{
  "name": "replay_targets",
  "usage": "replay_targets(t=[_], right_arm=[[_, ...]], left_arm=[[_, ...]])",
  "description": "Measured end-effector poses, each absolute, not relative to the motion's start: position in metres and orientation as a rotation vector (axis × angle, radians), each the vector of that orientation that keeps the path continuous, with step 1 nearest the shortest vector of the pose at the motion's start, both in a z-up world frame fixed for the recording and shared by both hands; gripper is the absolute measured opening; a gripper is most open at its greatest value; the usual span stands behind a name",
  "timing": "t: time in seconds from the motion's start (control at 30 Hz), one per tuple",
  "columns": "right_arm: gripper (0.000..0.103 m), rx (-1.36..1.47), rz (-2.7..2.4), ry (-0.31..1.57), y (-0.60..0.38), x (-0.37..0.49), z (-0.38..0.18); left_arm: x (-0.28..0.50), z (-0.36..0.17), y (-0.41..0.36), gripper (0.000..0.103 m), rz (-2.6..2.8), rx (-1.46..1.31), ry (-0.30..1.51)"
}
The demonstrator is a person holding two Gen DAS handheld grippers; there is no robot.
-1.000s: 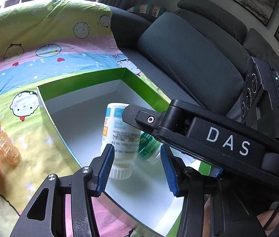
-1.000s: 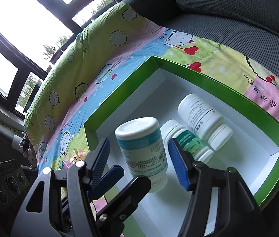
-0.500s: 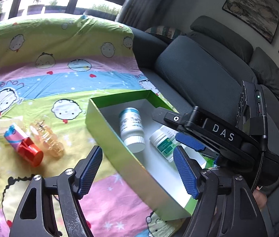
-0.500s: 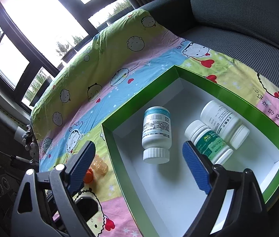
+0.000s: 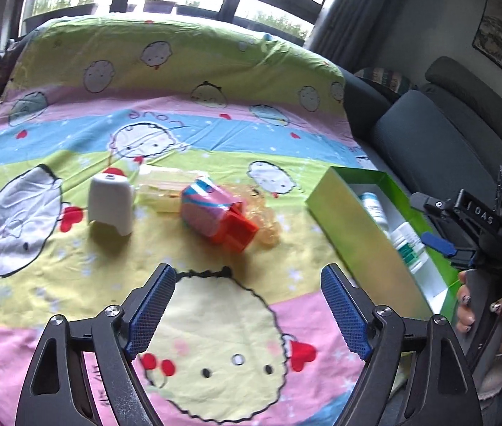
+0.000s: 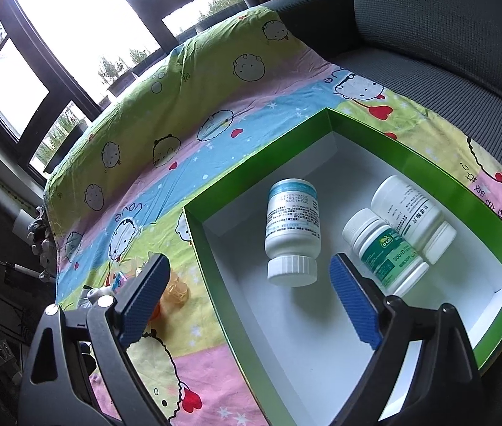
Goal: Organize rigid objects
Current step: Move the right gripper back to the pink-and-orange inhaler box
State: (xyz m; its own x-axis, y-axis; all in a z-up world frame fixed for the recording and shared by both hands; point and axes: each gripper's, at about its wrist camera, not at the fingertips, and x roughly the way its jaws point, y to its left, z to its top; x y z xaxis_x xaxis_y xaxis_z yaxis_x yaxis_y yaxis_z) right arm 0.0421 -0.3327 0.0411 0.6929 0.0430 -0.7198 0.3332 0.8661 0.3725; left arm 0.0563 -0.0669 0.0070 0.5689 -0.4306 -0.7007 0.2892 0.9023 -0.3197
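Note:
A green box with a white inside holds three bottles lying down: a blue-labelled one, a green-labelled one and a white one. My right gripper hovers open over the box's near left corner, holding nothing. My left gripper hangs over the cartoon quilt with its jaws opening and nothing between them. Beyond it lie a pink-and-blue bottle with an orange cap, a white cap-shaped piece, a clear yellowish case and an amber clip.
The green box sits at the quilt's right edge, against a dark sofa. A person's hand holds the right gripper's handle there. Windows run behind the quilt.
My left gripper swung left from over the box to over the loose items and spread its jaws. My right gripper let go of the blue-labelled bottle, which now lies in the box.

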Motion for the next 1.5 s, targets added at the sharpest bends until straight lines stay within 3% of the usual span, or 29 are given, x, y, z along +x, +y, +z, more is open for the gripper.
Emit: replay_targets(t=[0.27, 0.6, 0.73, 0.83, 1.03, 1.23, 1.5], right_arm=[[0.091, 0.394, -0.066, 0.772, -0.286, 0.054, 0.047], [0.091, 0.198, 0.129, 0.811, -0.204, 0.085, 0.026], [0.086, 0.148, 0.198, 0.873, -0.176, 0.106, 0.009], [0.072, 0.065, 0.222, 0.900, -0.155, 0.117, -0.004], [0.069, -0.024, 0.207, 0.910, -0.140, 0.139, -0.014], [0.057, -0.058, 0.217, 0.911, -0.133, 0.152, -0.018], [0.057, -0.084, 0.208, 0.945, -0.125, 0.156, -0.034]], left_arm=[[0.064, -0.022, -0.001, 0.085, -0.275, -0.299, 0.831], [0.077, -0.048, 0.015, 0.085, -0.197, -0.327, 0.885], [0.078, -0.052, 0.018, 0.085, -0.186, -0.348, 0.900], [0.083, -0.058, 0.023, 0.085, -0.158, -0.368, 0.919], [0.083, -0.060, 0.028, 0.085, -0.137, -0.387, 0.929], [0.086, -0.064, 0.029, 0.085, -0.122, -0.397, 0.946], [0.085, -0.064, 0.027, 0.085, -0.120, -0.386, 0.945]])
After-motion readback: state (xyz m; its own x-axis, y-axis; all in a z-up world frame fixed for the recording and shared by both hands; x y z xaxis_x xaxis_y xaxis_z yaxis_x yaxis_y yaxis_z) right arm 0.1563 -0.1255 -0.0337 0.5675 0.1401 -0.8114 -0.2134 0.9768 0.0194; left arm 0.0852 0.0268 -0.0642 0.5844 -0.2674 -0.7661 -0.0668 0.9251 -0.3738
